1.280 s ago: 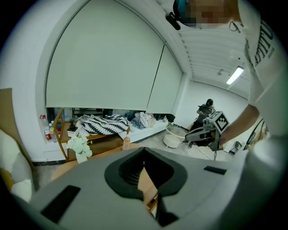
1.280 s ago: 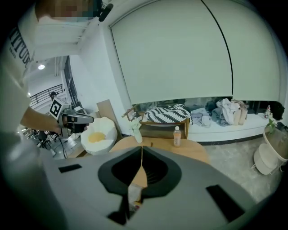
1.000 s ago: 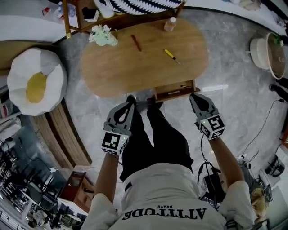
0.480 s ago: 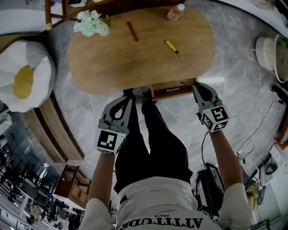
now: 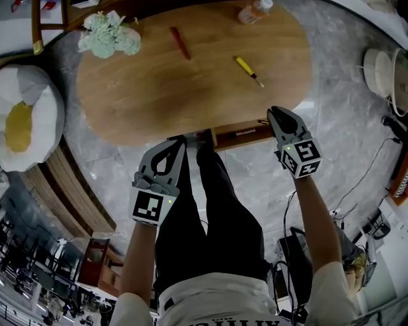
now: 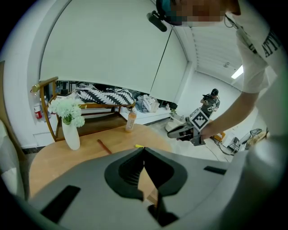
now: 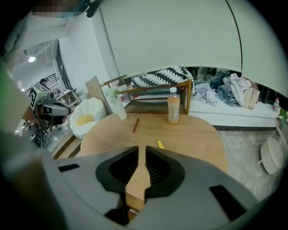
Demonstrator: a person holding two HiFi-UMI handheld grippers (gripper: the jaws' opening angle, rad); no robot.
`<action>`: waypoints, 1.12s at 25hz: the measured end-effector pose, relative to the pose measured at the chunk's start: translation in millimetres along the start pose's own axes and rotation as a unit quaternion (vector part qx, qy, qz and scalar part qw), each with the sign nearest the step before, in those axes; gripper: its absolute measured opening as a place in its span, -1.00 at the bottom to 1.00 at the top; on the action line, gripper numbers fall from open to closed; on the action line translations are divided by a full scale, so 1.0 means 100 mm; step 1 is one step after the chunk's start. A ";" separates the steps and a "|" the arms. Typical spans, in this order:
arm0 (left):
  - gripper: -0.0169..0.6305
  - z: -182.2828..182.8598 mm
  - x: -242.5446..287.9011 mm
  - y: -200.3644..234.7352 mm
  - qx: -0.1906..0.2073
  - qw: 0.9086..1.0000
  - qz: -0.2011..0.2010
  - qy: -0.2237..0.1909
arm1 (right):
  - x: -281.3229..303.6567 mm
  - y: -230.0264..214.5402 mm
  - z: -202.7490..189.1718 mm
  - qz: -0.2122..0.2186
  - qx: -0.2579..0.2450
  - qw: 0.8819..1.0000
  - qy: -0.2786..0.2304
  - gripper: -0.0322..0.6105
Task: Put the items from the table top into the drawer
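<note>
On the oval wooden table [image 5: 191,89] lie a yellow pen [image 5: 247,69] and a red-brown stick [image 5: 180,42]. A drink bottle [image 5: 255,9] and a vase of white flowers [image 5: 108,35] stand at its far side. The drawer [image 5: 245,132] sticks out a little from the near edge. My right gripper [image 5: 275,114] hovers at the drawer's right end; its jaws have just been opening to a narrow gap [image 7: 142,148] with nothing between them. My left gripper [image 5: 178,141] is shut and empty [image 6: 144,148], just off the table's near edge, left of the drawer.
An egg-shaped cushion [image 5: 22,118] lies on the floor left of the table. A white pot [image 5: 382,70] and cables [image 5: 382,159] are on the marble floor at the right. The person's legs in black trousers [image 5: 204,210] stand between the grippers.
Both grippers have come down and closer to the table's near edge. The right one now overlaps the drawer's right end.
</note>
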State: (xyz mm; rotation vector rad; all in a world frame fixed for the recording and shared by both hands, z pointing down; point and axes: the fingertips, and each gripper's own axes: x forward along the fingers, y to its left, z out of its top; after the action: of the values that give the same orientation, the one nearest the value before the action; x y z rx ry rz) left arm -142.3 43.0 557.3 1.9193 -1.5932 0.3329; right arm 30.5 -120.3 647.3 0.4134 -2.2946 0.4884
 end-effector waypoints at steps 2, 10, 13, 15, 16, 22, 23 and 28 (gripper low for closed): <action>-0.88 -0.07 0.09 0.09 0.001 1.000 0.001 0.001 | 0.15 -0.06 -0.04 -0.003 -0.004 1.000 0.005 -0.71; -0.88 -0.45 0.38 0.23 0.016 0.999 -0.035 0.030 | 0.81 -0.31 -0.33 -0.015 -0.014 0.999 0.038 -0.68; -0.88 -0.57 0.45 0.28 0.015 0.998 -0.048 0.033 | 1.02 -0.39 -0.41 -0.021 -0.027 0.998 0.055 -0.68; -0.88 -0.61 0.50 0.31 0.025 0.998 -0.057 0.033 | 1.13 -0.43 -0.46 -0.023 -0.038 0.997 0.070 -0.67; -0.88 -0.62 0.52 0.32 0.028 0.997 -0.061 0.034 | 1.18 -0.45 -0.49 -0.023 -0.042 0.996 0.077 -0.64; -0.88 -0.70 0.65 0.41 0.030 0.996 -0.077 0.045 | 1.47 -0.66 -0.57 -0.034 -0.058 0.992 0.103 -0.62; -0.88 -0.72 0.66 0.41 0.036 0.995 -0.083 0.047 | 1.51 -0.69 -0.58 -0.035 -0.063 0.991 0.108 -0.62; -0.88 -0.83 0.69 0.44 0.041 0.993 -0.097 0.057 | 1.73 -0.83 -0.67 -0.036 -0.083 0.986 0.142 -0.47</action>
State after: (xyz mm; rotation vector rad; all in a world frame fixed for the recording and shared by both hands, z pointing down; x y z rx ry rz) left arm -151.7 33.9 672.6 2.0594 -1.3273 0.4236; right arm -9.8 -187.6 834.5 0.3213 -2.0187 0.2967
